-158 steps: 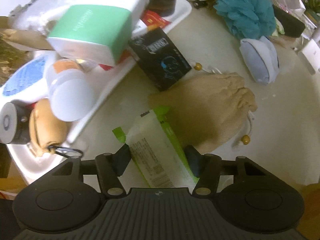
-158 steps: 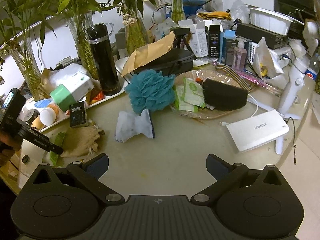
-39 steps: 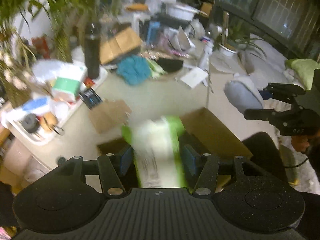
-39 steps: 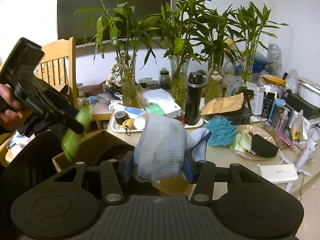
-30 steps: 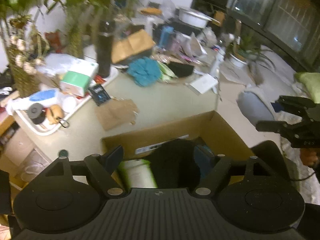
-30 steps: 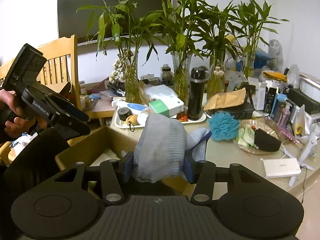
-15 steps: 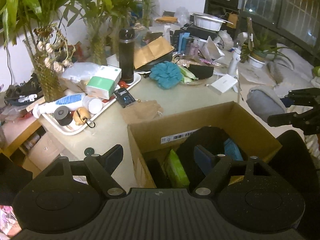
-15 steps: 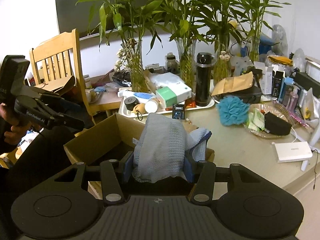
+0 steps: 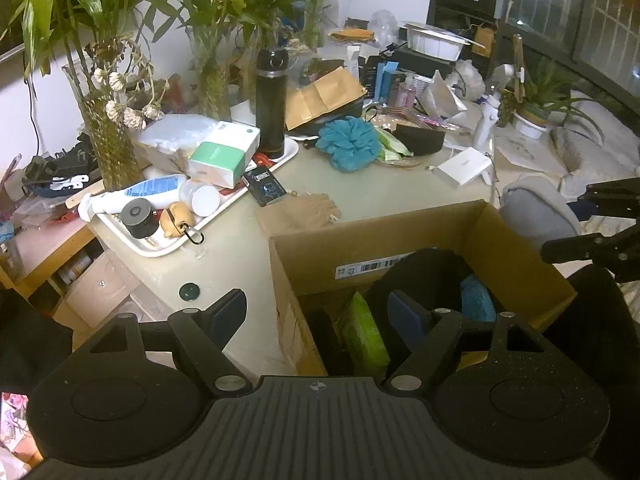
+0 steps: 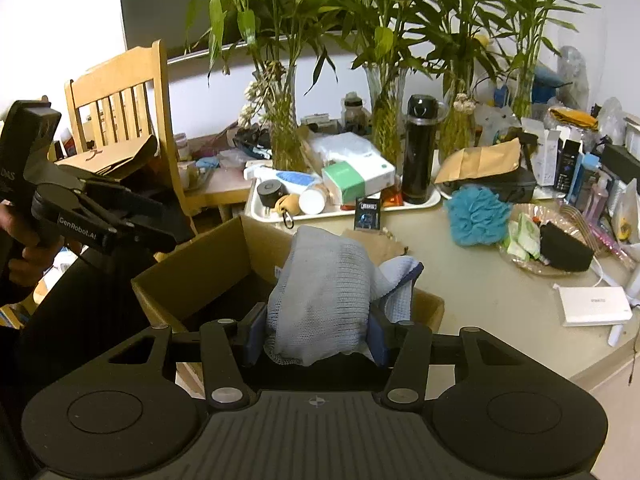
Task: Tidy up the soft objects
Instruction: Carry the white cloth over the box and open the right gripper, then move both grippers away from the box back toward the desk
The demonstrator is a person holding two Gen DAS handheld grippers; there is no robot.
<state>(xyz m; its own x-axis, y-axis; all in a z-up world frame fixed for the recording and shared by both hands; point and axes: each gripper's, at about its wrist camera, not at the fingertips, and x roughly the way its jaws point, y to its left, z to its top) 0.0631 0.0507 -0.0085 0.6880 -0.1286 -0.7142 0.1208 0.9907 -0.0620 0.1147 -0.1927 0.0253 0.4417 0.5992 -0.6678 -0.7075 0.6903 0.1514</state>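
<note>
My left gripper [image 9: 316, 314] is open and empty above the near left corner of a cardboard box [image 9: 404, 236]. A green wipes pack [image 9: 362, 334] lies inside the box beside dark items and something blue [image 9: 474, 300]. My right gripper [image 10: 316, 334] is shut on a grey-blue cloth [image 10: 324, 296], held above the box [image 10: 208, 272]. The cloth and right gripper also show at the right of the left wrist view [image 9: 536, 210]. A teal bath pouf [image 10: 476, 216] and a tan drawstring bag [image 9: 300, 216] lie on the table.
A white tray [image 9: 240, 200] holds bottles, a green-white box and a black flask [image 9: 272, 100]. Bamboo vases stand behind. A glass dish [image 10: 532, 260] holds packets and a black pouch. A white box [image 10: 592, 306] lies near the table's right edge. A wooden chair [image 10: 120, 96] stands at left.
My left gripper has opened and dropped the green wipes pack into the box, then drawn back to the left. My right gripper has carried the cloth closer over the box.
</note>
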